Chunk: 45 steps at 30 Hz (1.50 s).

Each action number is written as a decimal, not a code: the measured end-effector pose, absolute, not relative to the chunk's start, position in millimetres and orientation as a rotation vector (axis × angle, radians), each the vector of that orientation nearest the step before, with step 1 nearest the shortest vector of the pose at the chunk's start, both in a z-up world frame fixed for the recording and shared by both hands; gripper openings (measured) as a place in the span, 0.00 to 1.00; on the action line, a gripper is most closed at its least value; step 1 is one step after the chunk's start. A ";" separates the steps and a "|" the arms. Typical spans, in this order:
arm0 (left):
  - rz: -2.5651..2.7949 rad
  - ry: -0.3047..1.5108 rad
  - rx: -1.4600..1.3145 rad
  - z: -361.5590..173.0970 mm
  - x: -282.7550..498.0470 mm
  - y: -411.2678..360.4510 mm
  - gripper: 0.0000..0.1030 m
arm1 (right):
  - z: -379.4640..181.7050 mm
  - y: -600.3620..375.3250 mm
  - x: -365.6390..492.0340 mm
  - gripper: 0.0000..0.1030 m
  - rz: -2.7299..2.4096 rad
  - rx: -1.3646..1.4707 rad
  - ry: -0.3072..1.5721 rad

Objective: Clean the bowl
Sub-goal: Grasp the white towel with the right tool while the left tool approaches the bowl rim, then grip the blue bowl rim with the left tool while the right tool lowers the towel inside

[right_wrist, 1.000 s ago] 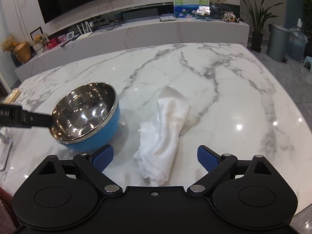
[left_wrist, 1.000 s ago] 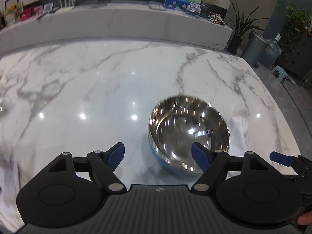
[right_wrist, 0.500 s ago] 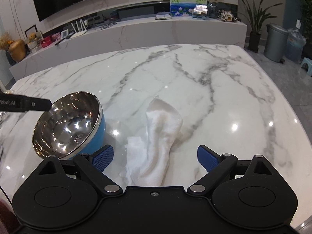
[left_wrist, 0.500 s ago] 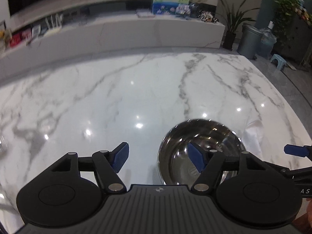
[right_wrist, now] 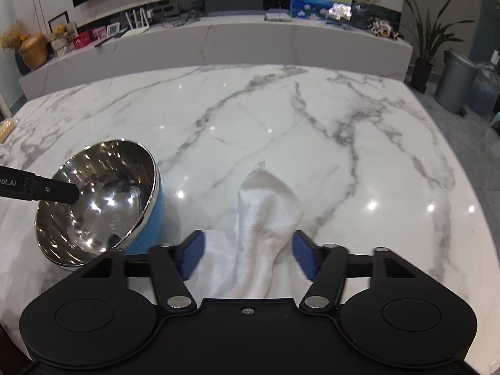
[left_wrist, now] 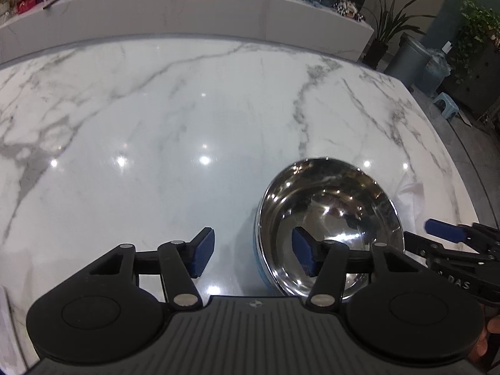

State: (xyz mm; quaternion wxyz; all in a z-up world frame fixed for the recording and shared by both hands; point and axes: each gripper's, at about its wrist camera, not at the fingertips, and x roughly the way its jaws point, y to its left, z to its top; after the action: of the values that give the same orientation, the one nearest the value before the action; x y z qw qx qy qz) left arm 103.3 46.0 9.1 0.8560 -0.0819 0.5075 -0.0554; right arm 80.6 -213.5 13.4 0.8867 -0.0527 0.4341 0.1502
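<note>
A steel bowl with a blue outside (left_wrist: 331,222) (right_wrist: 100,203) sits tilted on the marble table. My left gripper (left_wrist: 253,253) is open; its right finger is inside the bowl and its left finger outside, straddling the near rim. A crumpled white cloth (right_wrist: 262,228) lies right of the bowl; its edge shows in the left wrist view (left_wrist: 409,200). My right gripper (right_wrist: 247,256) is open, its fingers on either side of the cloth's near end. The right gripper also shows in the left wrist view (left_wrist: 447,234).
The marble table (right_wrist: 312,131) stretches far and right, with its right edge near a grey bin (right_wrist: 456,81) and a plant (right_wrist: 428,40). A long white counter with ornaments (right_wrist: 218,43) stands behind the table.
My left gripper has come in over the bowl's rim, one finger inside. My right gripper has moved forward and its fingers have narrowed around the cloth. The bowl tilts more.
</note>
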 end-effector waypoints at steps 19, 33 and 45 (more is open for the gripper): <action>-0.159 1.120 -0.116 -1.2 103.2 37.7 0.18 | -3.5 -200.6 82.0 0.15 0.268 -0.236 0.935; -0.177 1.130 -0.113 -1.8 102.7 36.5 0.16 | 73.5 -186.6 68.6 0.15 0.531 -0.085 0.816; -0.193 1.133 -0.100 -2.8 103.7 36.8 0.16 | 53.0 -137.4 71.9 0.14 0.662 -0.287 0.944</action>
State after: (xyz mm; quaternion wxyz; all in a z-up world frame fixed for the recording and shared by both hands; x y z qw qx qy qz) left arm 103.7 36.8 -2.8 0.8382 -0.0474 0.5355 -0.0914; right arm 71.9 -137.4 53.0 0.8287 -0.1350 0.4448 0.3117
